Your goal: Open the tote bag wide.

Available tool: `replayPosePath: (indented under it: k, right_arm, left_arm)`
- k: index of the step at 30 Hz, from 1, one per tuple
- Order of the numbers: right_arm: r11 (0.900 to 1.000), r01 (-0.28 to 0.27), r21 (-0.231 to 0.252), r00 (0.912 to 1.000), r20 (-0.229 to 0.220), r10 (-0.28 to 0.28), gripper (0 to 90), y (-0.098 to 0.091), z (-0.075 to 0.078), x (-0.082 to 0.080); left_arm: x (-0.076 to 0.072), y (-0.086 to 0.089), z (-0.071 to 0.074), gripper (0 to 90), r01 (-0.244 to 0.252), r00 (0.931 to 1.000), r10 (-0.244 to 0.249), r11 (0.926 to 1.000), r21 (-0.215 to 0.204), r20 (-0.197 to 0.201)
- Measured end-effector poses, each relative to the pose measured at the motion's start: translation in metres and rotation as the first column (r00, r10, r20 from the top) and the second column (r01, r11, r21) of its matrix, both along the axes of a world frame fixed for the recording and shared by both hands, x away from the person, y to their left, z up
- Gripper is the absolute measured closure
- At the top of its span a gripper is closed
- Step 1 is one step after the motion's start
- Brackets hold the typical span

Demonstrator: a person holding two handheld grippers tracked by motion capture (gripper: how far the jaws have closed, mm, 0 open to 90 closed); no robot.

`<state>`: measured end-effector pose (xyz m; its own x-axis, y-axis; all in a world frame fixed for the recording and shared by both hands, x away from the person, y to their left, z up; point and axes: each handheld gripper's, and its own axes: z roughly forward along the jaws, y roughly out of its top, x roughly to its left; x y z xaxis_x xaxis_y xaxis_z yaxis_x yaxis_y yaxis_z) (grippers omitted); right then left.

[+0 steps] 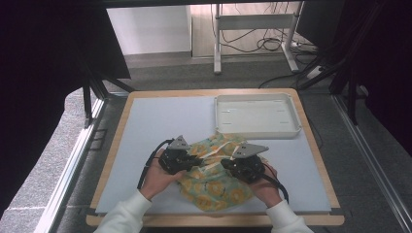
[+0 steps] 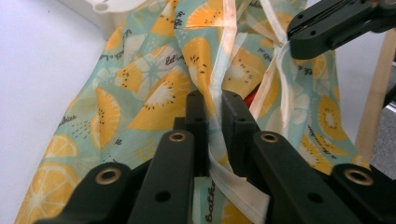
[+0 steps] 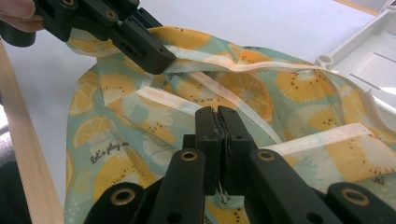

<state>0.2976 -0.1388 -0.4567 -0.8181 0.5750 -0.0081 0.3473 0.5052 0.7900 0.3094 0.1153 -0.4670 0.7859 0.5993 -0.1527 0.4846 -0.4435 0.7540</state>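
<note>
A teal cloth (image 1: 214, 187) printed with orange citrus slices lies crumpled near the table's front edge, with pale straps running across it. My left gripper (image 1: 197, 160) sits at the cloth's left side. In the left gripper view it (image 2: 213, 105) is shut on one pale strap (image 2: 233, 186) that passes between its jaws. My right gripper (image 1: 227, 164) is at the cloth's right side. In its own view it (image 3: 217, 114) has its jaws pressed together on the cloth (image 3: 116, 163). The tips of the two grippers are close together over the cloth's middle.
A white tray (image 1: 256, 130) stands at the back right of the light mat, just beyond the cloth; its corner is seen in both gripper views (image 2: 109, 7) (image 3: 373, 51). The table's wooden edge (image 3: 28, 158) runs close to the cloth's front.
</note>
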Motion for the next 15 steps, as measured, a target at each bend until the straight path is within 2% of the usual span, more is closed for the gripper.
replayPosePath:
  k: [15]
  right_arm:
    - [1.0000, -0.006, 0.001, 1.0000, 0.008, 0.006, 86.9, 0.0011, 0.0003, -0.0019]
  left_arm:
    - [0.0001, 0.0030, 0.0025, 88.8, 0.010, 0.9995, -0.009, 0.9998, -0.018, 0.030]
